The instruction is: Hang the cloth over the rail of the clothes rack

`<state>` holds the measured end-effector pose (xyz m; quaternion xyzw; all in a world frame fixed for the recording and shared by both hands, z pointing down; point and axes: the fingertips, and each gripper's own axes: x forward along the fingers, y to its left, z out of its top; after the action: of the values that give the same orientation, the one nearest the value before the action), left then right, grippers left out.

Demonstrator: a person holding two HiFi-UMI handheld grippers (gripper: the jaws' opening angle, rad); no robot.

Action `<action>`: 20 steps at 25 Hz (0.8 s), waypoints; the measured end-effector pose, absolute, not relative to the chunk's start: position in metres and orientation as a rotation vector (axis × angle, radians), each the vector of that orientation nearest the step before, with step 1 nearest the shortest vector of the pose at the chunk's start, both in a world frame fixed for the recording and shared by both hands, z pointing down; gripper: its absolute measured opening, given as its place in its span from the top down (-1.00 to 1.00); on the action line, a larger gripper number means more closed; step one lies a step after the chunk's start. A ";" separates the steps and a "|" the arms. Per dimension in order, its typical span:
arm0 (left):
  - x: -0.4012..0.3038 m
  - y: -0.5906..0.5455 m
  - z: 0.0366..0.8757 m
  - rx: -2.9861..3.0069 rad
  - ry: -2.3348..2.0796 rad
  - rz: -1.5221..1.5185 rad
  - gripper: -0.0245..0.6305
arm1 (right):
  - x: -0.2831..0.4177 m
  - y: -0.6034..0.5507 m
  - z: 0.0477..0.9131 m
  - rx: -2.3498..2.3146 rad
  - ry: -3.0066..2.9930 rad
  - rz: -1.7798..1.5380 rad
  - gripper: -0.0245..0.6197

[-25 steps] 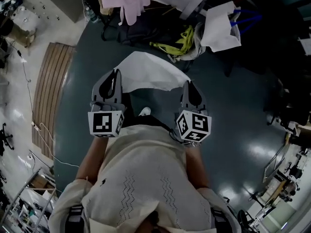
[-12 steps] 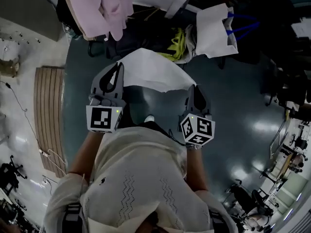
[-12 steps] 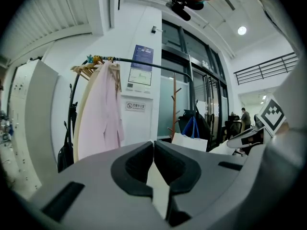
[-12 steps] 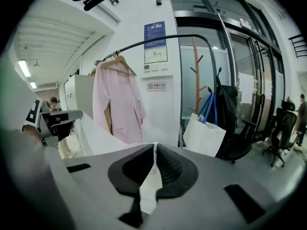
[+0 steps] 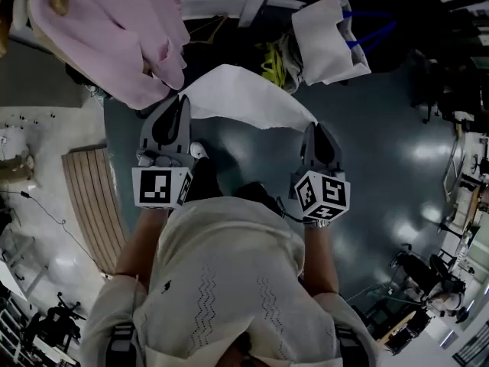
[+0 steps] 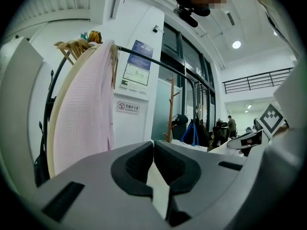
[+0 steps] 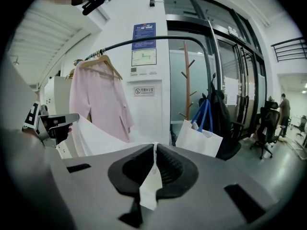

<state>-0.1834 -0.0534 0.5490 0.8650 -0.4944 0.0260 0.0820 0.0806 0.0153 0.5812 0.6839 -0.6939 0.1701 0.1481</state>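
A white cloth [image 5: 241, 94] hangs stretched between my two grippers in the head view. My left gripper [image 5: 181, 102] is shut on its left corner, and a strip of the cloth [image 6: 158, 186] shows pinched between its jaws. On the right corner my right gripper [image 5: 315, 126] is shut, with a fold of cloth [image 7: 149, 186] between its jaws. The black rail of the clothes rack [image 7: 144, 40] arches ahead at about head height. The same rail [image 6: 144, 56] runs rightward past a pink shirt [image 6: 88, 109].
The pink shirt [image 7: 98, 99] hangs on a wooden hanger at the rail's left end, seen as pink fabric [image 5: 114, 29] from above. A white bag with blue handles [image 5: 328, 29] hangs on a wooden coat stand [image 7: 187, 85]. Office chairs stand far right.
Both grippers have carried the cloth forward toward the rack. The pink shirt now fills the upper left of the head view, close to the left gripper.
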 end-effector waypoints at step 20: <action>-0.168 -0.065 0.510 2.521 -1.738 0.113 0.87 | 0.096 -0.089 0.557 1.666 -2.305 0.519 0.83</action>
<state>-0.1676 -0.0648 0.5100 0.8221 -0.5669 0.0368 0.0387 0.0959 -0.0887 0.5574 0.5718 -0.7910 0.1782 0.1246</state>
